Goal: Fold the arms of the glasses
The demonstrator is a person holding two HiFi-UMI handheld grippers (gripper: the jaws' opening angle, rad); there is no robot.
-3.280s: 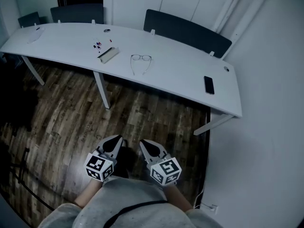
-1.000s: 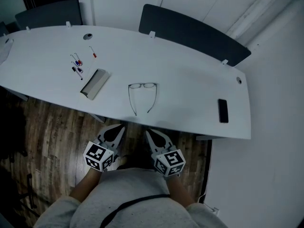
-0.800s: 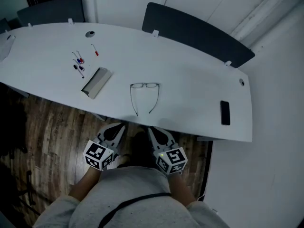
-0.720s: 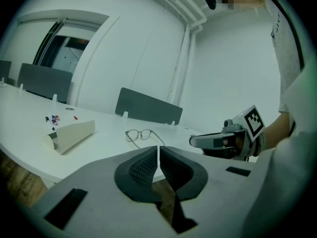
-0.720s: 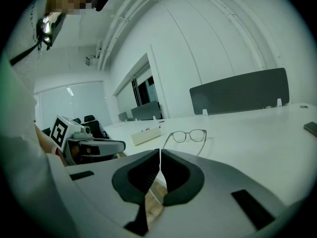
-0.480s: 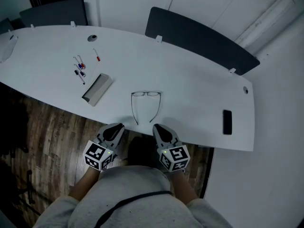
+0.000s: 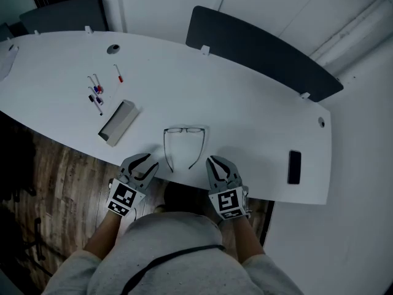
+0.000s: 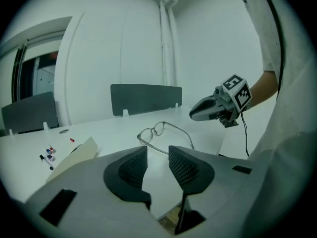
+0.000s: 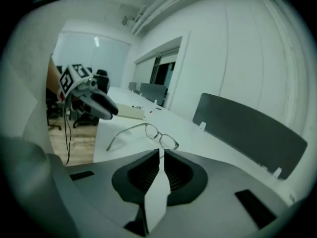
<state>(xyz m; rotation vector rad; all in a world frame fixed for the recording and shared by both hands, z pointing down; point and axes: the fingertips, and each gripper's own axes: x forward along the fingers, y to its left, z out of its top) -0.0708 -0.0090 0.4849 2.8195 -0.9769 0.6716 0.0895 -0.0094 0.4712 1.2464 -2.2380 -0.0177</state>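
Thin-framed glasses (image 7: 183, 145) lie on the white table (image 7: 252, 118) near its front edge, both arms spread and pointing toward me. My left gripper (image 7: 143, 163) hovers at the table edge just left of the left arm's tip. Its jaws have just been opening and stand open with nothing between them. In the left gripper view the glasses (image 8: 163, 134) lie a little beyond my left gripper (image 8: 157, 153). My right gripper (image 7: 217, 162) is shut and empty, just right of the right arm's tip. The right gripper view shows the glasses (image 9: 147, 131) ahead and to the left.
A pale oblong case (image 7: 116, 122) and several small markers (image 7: 96, 92) lie at the table's left. A dark phone (image 7: 294, 166) rests at the right. A dark divider panel (image 7: 258, 47) stands along the far edge. Wooden floor (image 7: 55, 177) lies below the front edge.
Both grippers have moved forward from over the floor to the table's front edge, flanking the glasses' arm tips. The left jaws have parted; the right stay shut.
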